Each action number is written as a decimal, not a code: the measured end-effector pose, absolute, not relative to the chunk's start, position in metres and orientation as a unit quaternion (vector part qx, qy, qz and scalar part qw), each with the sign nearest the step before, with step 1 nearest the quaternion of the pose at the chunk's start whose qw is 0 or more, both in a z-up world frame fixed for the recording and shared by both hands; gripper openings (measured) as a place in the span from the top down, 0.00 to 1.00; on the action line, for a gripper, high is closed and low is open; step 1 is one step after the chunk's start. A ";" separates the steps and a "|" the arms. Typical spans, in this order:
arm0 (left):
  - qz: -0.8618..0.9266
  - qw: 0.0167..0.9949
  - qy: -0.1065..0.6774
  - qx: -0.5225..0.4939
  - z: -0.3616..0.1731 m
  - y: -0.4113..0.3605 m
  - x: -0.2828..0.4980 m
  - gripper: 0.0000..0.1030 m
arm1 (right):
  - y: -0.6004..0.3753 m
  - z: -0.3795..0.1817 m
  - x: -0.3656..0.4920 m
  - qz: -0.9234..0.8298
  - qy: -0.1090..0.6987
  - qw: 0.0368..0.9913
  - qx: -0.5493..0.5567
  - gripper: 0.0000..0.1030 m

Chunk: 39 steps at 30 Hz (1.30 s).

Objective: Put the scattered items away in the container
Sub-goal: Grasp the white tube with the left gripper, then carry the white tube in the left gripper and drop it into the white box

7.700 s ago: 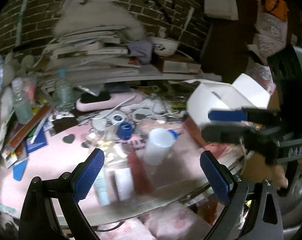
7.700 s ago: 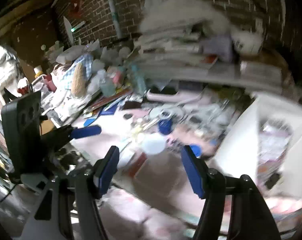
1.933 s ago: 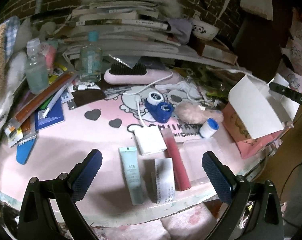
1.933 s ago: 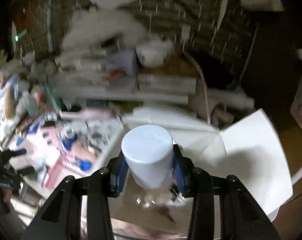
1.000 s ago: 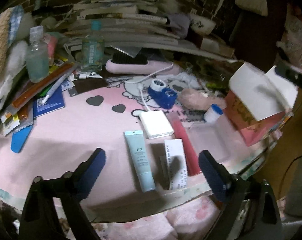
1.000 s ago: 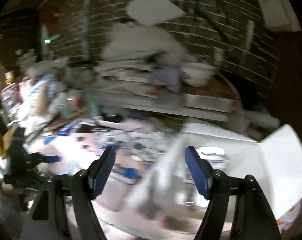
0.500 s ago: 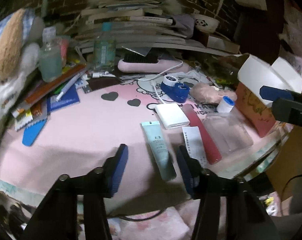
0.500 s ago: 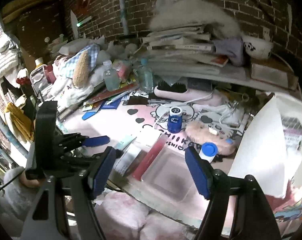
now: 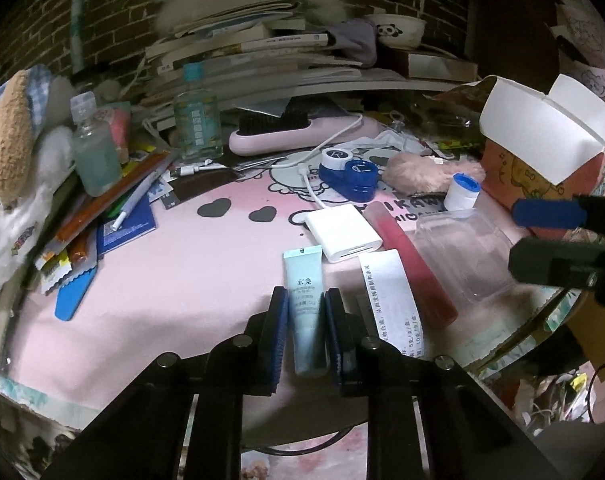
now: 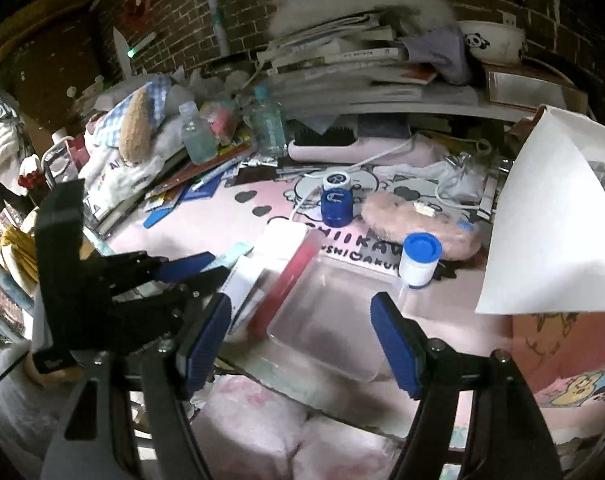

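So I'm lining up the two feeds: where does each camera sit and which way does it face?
Left wrist: on the left gripper, low over the pink mat, facing the book stack; its fingers clamp the pale green tube.
Right wrist: on the right gripper, at the table's right edge; fingers open over the clear tray.
Shared: blue lens case, and each view shows the other gripper.

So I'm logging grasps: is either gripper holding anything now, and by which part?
The left gripper has its jaws closed on the pale green tube, around its lower body, still lying on the mat. The right gripper is open, holding nothing.
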<state>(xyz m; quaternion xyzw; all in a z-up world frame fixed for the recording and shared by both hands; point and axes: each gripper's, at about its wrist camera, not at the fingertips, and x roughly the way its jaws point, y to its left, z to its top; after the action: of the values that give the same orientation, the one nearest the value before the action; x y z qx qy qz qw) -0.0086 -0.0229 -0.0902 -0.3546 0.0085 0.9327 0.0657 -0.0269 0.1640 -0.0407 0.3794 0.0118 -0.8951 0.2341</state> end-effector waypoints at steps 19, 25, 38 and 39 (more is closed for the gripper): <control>0.922 0.211 -0.011 -0.324 0.019 0.025 -0.078 0.87 | 0.188 -0.064 -0.034 -0.907 0.001 0.174 0.383 0.33; 0.877 0.341 0.036 -0.336 0.065 0.113 -0.107 0.87 | 0.194 -0.064 -0.029 -0.910 -0.005 0.169 0.378 0.33; 0.769 0.427 0.163 -0.447 0.048 0.232 -0.125 0.87 | 0.204 -0.066 -0.027 -0.911 -0.014 0.160 0.381 0.33; 0.768 0.428 0.164 -0.447 0.047 0.231 -0.125 0.87 | 0.204 -0.066 -0.027 -0.911 -0.013 0.158 0.382 0.33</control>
<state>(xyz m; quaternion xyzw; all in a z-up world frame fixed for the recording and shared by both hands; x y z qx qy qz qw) -0.1252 0.2313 0.0465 -0.4466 0.1643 0.7684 0.4280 -0.0269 0.2045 -0.0664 0.3815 -0.0131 -0.9107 0.1581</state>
